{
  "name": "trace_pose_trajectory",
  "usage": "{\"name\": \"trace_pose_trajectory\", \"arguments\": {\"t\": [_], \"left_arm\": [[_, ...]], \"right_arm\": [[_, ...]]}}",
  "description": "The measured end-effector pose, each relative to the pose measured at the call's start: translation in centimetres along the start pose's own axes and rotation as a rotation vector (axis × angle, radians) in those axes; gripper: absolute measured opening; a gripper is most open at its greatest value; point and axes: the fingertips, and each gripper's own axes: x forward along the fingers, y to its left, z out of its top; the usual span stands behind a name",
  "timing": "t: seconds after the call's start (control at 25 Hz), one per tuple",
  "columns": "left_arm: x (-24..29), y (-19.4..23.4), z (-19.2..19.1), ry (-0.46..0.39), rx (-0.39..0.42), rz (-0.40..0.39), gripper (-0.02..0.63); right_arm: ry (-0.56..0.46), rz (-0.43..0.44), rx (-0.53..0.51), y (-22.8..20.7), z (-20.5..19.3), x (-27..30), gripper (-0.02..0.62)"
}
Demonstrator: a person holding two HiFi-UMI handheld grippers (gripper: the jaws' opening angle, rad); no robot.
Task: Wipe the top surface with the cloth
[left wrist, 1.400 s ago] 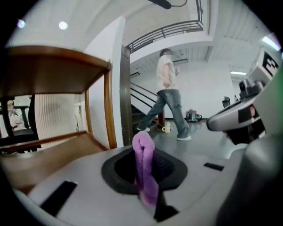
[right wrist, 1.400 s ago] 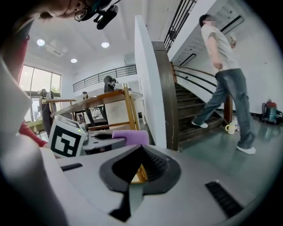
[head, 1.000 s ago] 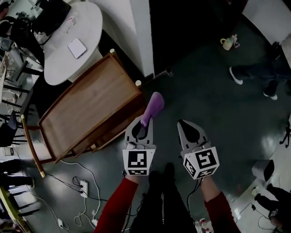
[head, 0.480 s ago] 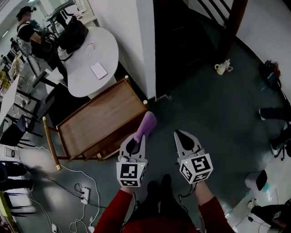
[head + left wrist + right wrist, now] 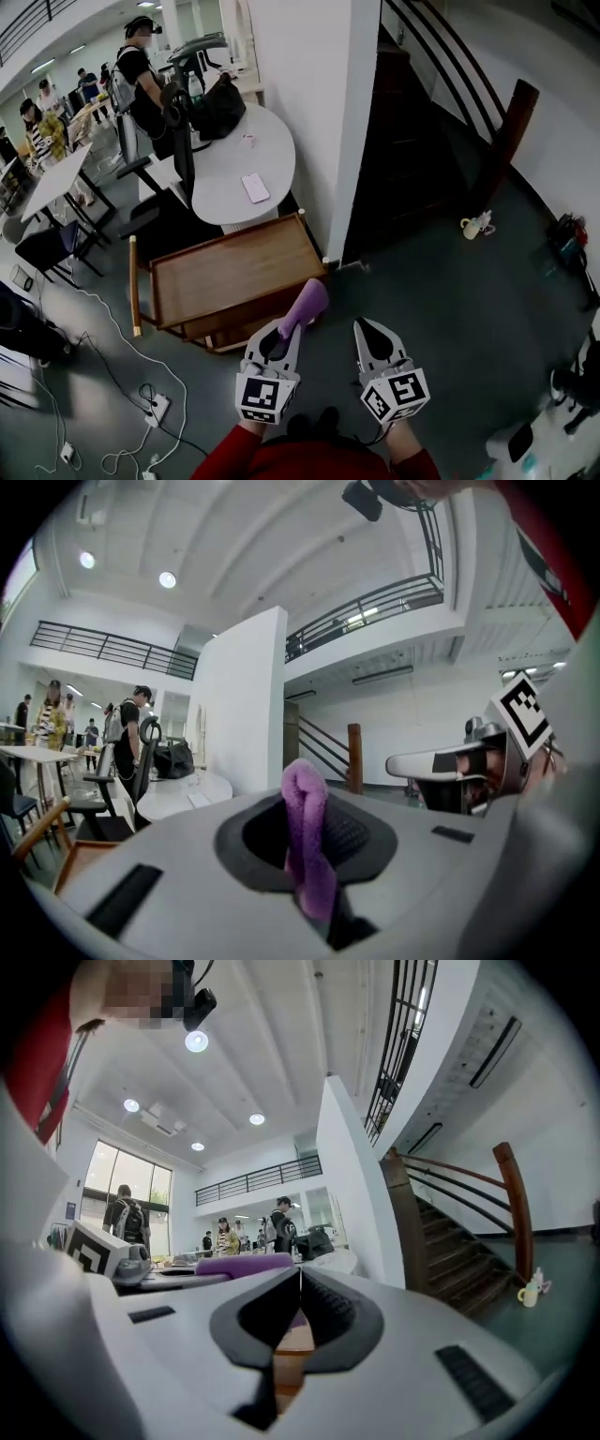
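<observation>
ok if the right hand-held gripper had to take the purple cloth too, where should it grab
Probably the rounded free end of the cloth, from its right. It sticks out folded beyond the left hand-held gripper, which clamps the near end, and the shut right hand-held gripper sits beside it.

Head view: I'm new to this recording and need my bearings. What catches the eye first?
The purple cloth stands out, pinched in the left gripper and pointing toward the near corner of the wooden cart. The cart's bare top sits left of centre, in front of a white table. The right gripper is alongside, shut and empty.
</observation>
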Motion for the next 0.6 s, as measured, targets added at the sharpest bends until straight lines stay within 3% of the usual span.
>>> {"name": "trace_pose_trajectory", "arguments": {"t": [0.2,0.6], "left_arm": [[-1.6,-0.3,1.3,-0.052,-0.025,0.038,0.054],[-2.4,-2.3,1.4,-0.059,-0.027,0.010,0.052]], "right_arm": [[-0.032,0.029,-0.014,0.8,1.4,-0.4,0.012],[-0.004,0.037,-0.036,2.0,0.8,-1.3,0.012]]}}
